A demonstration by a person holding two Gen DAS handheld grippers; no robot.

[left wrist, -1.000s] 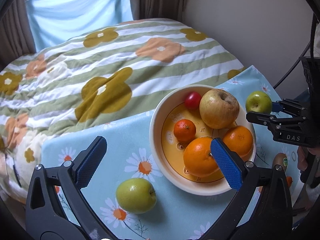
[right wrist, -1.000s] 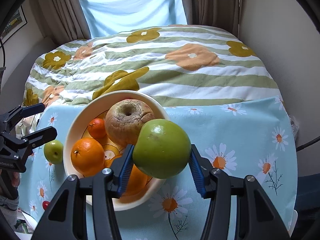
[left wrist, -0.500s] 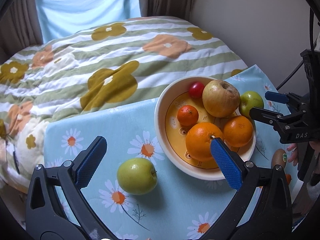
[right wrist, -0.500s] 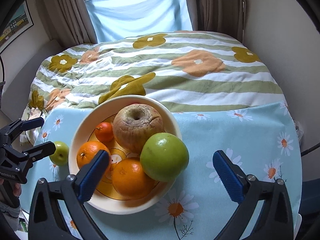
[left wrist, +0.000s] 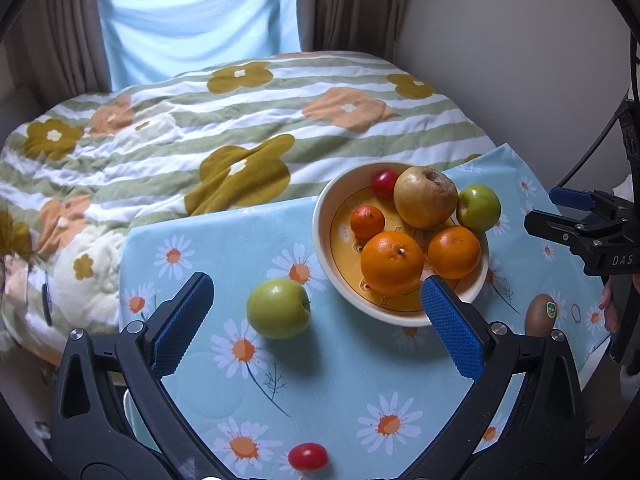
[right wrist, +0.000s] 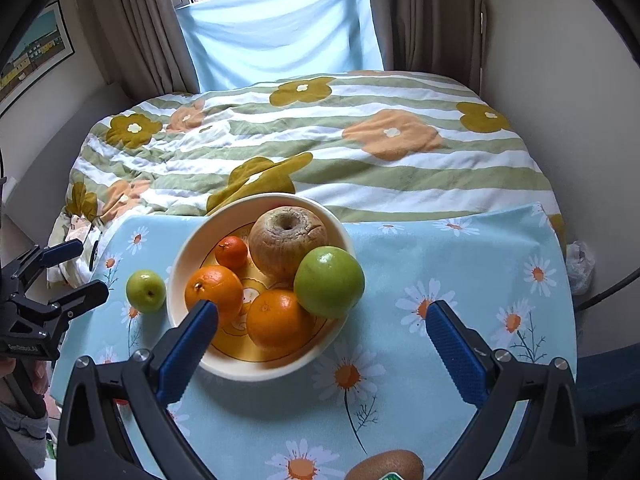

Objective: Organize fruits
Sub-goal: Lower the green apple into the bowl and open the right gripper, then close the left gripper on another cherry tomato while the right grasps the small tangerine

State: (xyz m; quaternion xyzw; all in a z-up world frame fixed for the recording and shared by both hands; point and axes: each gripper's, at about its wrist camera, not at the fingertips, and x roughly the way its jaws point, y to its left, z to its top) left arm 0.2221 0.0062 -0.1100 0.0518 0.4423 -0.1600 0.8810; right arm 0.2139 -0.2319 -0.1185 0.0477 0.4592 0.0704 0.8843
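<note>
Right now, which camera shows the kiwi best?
The left wrist view: the kiwi stands mostly visible, sticker facing the camera, beside the bowl. The right wrist view shows only its top at the bottom edge.

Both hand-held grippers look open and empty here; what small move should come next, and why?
Probably lower the left hand-held gripper onto the green apple on the cloth. It lies loose outside the bowl, almost between the open jaws, so it is the nearest loose fruit to this gripper. The right hand-held gripper is open and empty over the bowl.
</note>
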